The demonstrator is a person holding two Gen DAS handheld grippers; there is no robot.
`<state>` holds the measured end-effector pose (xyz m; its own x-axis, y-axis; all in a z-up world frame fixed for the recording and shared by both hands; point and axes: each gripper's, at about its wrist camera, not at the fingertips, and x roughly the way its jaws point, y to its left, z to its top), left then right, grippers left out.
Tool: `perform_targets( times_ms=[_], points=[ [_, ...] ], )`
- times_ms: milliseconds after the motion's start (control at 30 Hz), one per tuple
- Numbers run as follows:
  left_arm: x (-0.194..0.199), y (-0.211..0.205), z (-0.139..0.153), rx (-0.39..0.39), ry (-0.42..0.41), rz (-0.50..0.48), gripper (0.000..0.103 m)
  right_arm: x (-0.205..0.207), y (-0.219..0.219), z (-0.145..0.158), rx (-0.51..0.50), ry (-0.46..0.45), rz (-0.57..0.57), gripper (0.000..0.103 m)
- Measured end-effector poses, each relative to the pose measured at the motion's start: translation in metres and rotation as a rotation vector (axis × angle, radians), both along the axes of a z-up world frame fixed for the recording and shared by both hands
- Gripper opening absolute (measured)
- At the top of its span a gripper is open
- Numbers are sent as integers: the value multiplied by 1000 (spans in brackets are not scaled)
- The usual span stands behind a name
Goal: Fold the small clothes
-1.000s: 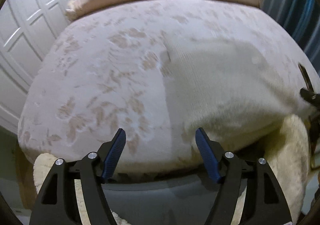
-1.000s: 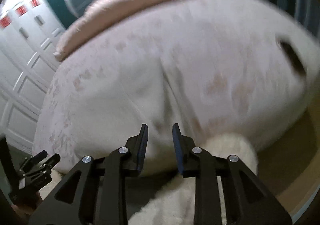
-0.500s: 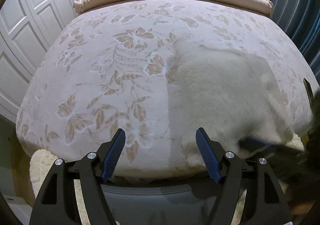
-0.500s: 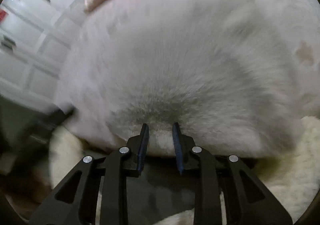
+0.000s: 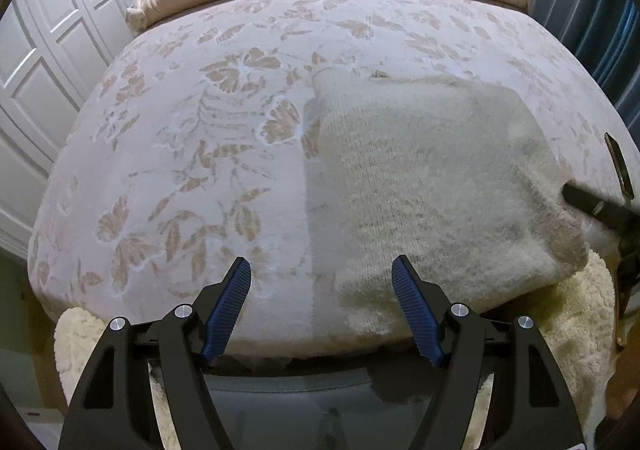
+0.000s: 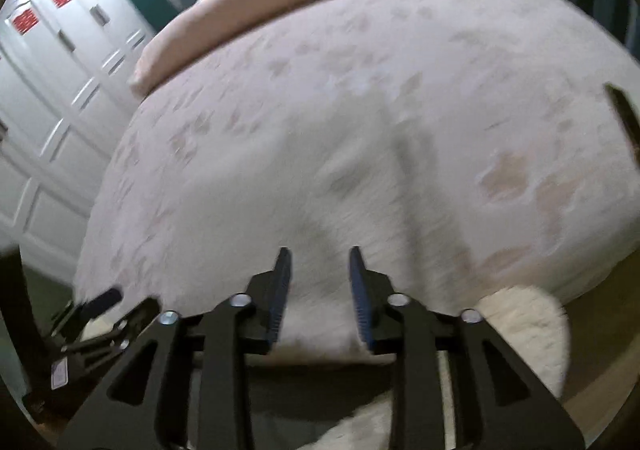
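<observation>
The left gripper (image 5: 322,272) stands with its jaws wide apart and nothing between them, hanging over the near edge of the bed (image 5: 180,169). In the left wrist view the cream knitted garment (image 5: 432,185) lies flat on the flowered bedspread, ahead and to the right of this gripper; its near left corner reaches just past the right blue pad. At the garment's right edge a dark fingertip of the right gripper (image 5: 580,197) touches or nearly touches the knit; which, cannot be told.

In the blurred right wrist view the right gripper (image 6: 318,256) has its jaws partly apart, having just been opening, and no cloth is pinched between them. The pale garment (image 6: 304,209) lies directly ahead of and below its fingertips. A fluffy rug (image 6: 528,326) shows below the bed's edge.
</observation>
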<state>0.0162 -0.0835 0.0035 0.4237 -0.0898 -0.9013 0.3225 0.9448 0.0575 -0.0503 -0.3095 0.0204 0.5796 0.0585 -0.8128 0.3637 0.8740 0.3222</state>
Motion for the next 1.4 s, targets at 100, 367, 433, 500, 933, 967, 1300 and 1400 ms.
perform_targets(
  times_ms=[100, 367, 433, 500, 933, 967, 1300, 1400],
  points=[
    [1, -4, -2, 3, 6, -5, 71, 0, -15, -16, -18, 54, -47, 49],
    [7, -20, -5, 15, 0, -1, 75, 23, -28, -57, 104, 100, -22, 24],
    [9, -25, 1, 2, -10, -3, 75, 11, -30, -27, 124, 6, -12, 17],
    [11, -29, 8, -13, -31, -3, 75, -1, -35, -2, 117, -81, -21, 16],
    [17, -53, -19, 50, -17, -30, 77, -22, -30, -8, 7, -8, -58, 21],
    [18, -53, -20, 48, -12, -30, 77, -26, -25, -2, -9, -22, -47, 21],
    [19, -47, -23, 58, -24, -20, 83, -20, -7, -20, -26, 74, 27, 23],
    [20, -46, -25, 46, -17, -6, 85, -20, 3, -10, -70, 65, 69, 23]
  ],
)
